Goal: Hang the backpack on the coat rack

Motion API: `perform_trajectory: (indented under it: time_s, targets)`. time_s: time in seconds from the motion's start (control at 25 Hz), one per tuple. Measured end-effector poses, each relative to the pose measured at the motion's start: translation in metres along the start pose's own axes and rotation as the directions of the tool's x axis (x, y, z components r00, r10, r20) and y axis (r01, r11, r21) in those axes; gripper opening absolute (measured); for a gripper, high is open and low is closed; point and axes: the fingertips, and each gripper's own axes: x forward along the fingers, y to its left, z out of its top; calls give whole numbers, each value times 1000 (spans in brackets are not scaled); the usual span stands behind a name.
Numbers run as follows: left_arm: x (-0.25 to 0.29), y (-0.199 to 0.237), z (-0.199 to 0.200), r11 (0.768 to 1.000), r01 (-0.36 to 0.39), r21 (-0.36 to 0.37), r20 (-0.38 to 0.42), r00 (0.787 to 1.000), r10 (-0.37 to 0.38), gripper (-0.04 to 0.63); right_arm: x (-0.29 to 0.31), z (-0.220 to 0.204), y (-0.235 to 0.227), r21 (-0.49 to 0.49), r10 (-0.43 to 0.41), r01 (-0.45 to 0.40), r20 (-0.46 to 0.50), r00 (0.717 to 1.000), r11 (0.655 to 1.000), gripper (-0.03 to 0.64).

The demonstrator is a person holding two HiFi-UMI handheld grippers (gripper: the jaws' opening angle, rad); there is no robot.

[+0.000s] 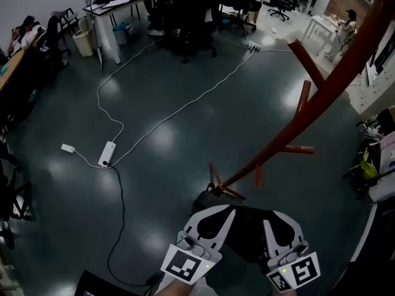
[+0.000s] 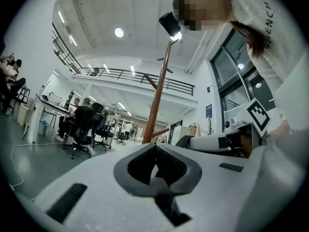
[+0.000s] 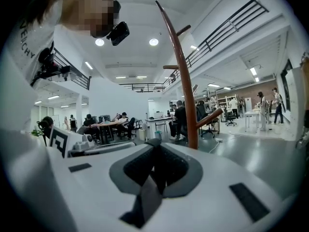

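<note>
A red-brown coat rack (image 1: 321,97) rises from its base near my grippers toward the upper right, with short pegs sticking out. The black backpack (image 1: 247,236) hangs low between my two grippers, close to the rack's foot. My left gripper (image 1: 216,214) is shut on a dark strap (image 2: 166,204) of the backpack. On the other side, my right gripper (image 1: 281,221) is also shut, with a dark strip of the backpack (image 3: 145,202) pinched between its pads. Both gripper views look upward past the rack's pole (image 2: 157,105) (image 3: 186,91). Most of the backpack is hidden by the grippers.
A white power strip (image 1: 107,153) with white cables lies on the dark floor to the left, and a black cable (image 1: 120,227) runs toward me. Desks, office chairs and seated people (image 1: 185,5) fill the far side. A white table edge (image 1: 382,184) stands at the right.
</note>
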Motion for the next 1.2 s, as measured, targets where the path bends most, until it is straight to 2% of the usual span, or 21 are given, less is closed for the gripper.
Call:
perform_trajectory:
  time_s: [0.2,0.44,0.64,1.2]
  targets:
    - [29,1,-9,998,30,63,-22,999,-29,9,27,8,-17,-6,2,-2,25,1000,1000,43]
    - [56,12,-22,996,48,80,-28,999,-45,9,49,15,-51,33,-19,18,23,1000,999,43]
    - [67,28,-41,999,28,41,-48,999,-26,9,70,4,-63,20,13,-13,-11,1000,1000,43]
    - [81,42,-60,999,8,31,-71,997,-6,9,77,-37,-92,38,-32,36,-96,995,999,43]
